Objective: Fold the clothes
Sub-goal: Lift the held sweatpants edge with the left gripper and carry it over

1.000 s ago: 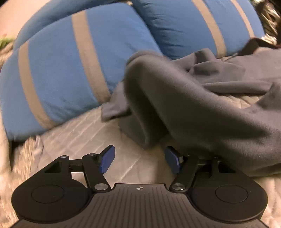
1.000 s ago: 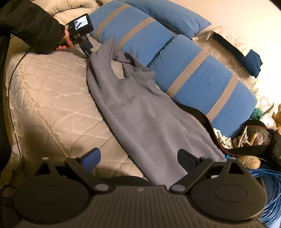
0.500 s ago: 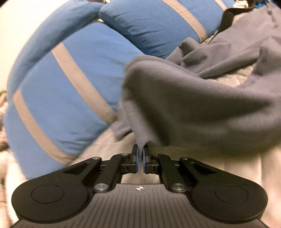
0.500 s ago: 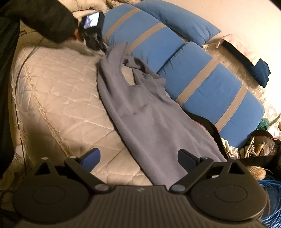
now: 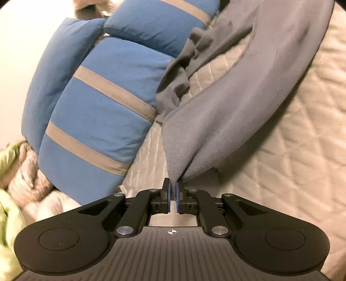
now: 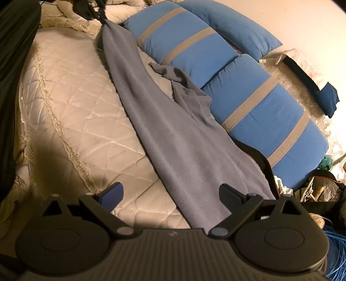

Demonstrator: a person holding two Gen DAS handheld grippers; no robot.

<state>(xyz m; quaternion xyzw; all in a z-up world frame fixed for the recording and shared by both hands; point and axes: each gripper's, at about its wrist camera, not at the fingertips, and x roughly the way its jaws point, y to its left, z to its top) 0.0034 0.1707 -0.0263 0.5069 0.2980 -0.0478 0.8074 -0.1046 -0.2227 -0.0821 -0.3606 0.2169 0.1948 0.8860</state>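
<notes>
A grey fleece garment [image 6: 173, 134] lies stretched lengthwise on the quilted bed, one end bunched against the blue pillows. My left gripper [image 5: 172, 190] is shut on a corner of the garment [image 5: 227, 121] and holds it taut and lifted off the quilt. In the right wrist view the left gripper [image 6: 95, 13] shows at the far top, gripping the garment's far end. My right gripper [image 6: 170, 193] is open, its fingers either side of the garment's near end, just above it.
Blue pillows with tan stripes [image 6: 248, 97] line the bed's right side, also in the left wrist view [image 5: 101, 112]. The cream quilted bedspread [image 6: 75, 108] lies left of the garment. Clutter and a blue cable coil [image 6: 333, 259] sit at the lower right.
My left gripper closed on the garment's corner and pulled it up and away, stretching the garment long and straight. My right gripper stayed open near the garment's near end.
</notes>
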